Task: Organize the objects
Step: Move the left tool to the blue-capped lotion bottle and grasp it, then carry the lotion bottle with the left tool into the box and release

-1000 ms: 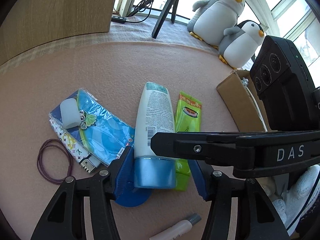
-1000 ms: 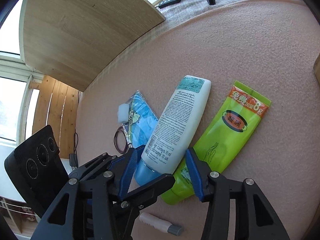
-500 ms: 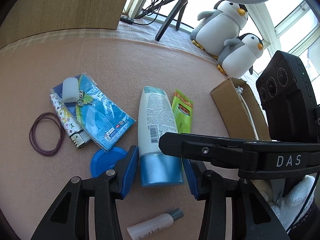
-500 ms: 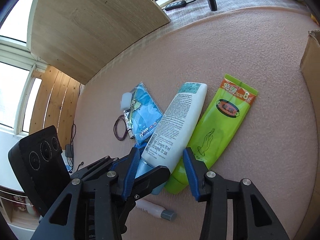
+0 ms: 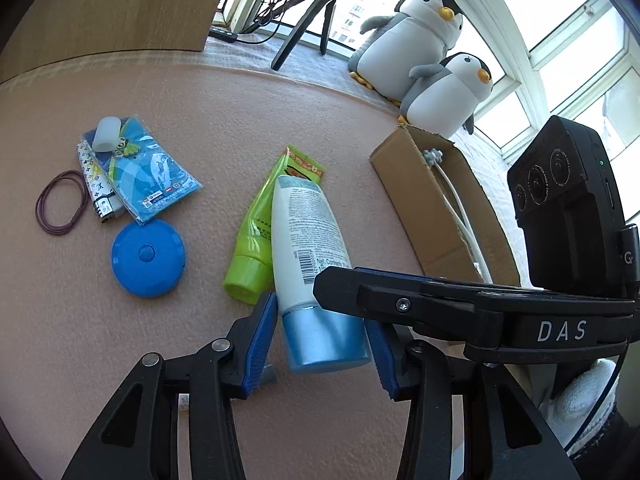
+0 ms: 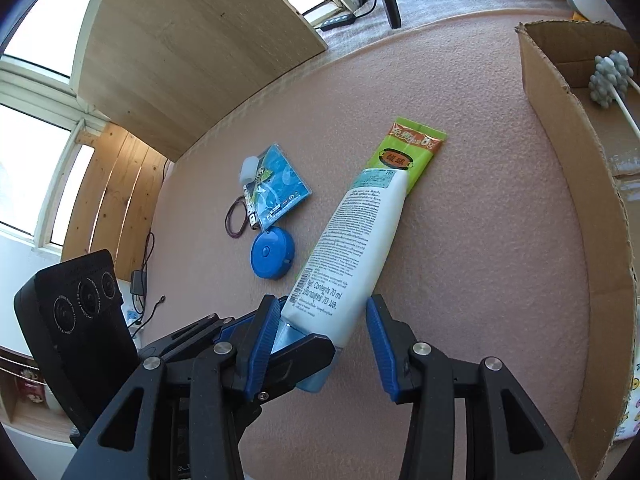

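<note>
A white tube (image 5: 306, 236) with a blue cap is held at its cap end between the blue pads of the left gripper (image 5: 322, 340), whose jaws are closed against the cap on both sides. In the right wrist view the same white tube (image 6: 352, 248) is seen slanting away from the camera, its cap end raised and its crimped end resting over a green tube (image 6: 408, 152) that lies flat on the pink mat (image 6: 460, 240). The right gripper (image 6: 322, 340) is spread about the tube's lower body: its left pad is seen against the tube, while a clear gap is left at the right pad, so it is released rather than clamped. The left gripper's black finger is crossed in front of the cap in that view.

In the left wrist view the green tube (image 5: 260, 236) is seen just left of the white one, touching it, with its cap toward the camera. A round blue case (image 5: 148, 258) lies well to the left, toward the mat's left edge, and beyond it a blue packet (image 5: 148, 176) with a small white cap (image 5: 106, 136) on its far corner, a patterned lighter (image 5: 96, 184) beside it, and brown elastic bands (image 5: 60, 204) at the far left. A cardboard box (image 5: 408, 200) stands at the mat's right edge with a white stick (image 5: 456, 204) inside. Two plush penguins (image 5: 432, 64) are seated behind the box, by the window.
</note>
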### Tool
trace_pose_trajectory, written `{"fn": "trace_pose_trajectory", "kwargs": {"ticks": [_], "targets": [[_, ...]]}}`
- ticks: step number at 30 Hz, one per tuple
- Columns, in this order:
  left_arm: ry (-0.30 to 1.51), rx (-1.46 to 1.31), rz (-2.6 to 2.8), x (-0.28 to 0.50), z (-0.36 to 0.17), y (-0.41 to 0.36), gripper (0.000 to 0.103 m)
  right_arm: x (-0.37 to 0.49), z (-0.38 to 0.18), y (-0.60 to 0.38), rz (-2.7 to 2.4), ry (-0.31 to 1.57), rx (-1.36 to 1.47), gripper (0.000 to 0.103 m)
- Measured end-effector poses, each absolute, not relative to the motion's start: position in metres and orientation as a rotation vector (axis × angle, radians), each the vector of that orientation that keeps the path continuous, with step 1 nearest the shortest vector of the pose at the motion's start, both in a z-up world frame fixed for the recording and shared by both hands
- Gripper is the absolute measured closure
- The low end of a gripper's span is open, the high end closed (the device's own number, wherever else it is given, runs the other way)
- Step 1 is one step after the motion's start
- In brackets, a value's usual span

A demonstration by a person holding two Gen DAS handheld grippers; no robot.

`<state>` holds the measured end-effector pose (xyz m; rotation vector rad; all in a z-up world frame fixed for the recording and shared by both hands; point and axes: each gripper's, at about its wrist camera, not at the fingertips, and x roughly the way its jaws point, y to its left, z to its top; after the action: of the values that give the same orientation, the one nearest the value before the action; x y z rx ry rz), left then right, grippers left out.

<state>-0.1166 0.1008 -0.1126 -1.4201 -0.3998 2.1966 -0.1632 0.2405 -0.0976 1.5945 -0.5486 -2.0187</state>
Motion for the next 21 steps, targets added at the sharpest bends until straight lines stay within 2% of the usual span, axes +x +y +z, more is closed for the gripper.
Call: {"fn": "trace_pose_trajectory", "kwargs": {"ticks": [17,21], "targets": [[-0.314,-1.44,2.107,-0.07,-0.124,0.164,0.055,-0.112,-0.11,0.297,-2.074,-0.541,1.647,0.061],[-0.306,-1.458,2.121,-0.069,-0.13,0.169,0.043,-0.111,-0.11,0.295,-2.065,-0.512,1.651,0.061]]}}
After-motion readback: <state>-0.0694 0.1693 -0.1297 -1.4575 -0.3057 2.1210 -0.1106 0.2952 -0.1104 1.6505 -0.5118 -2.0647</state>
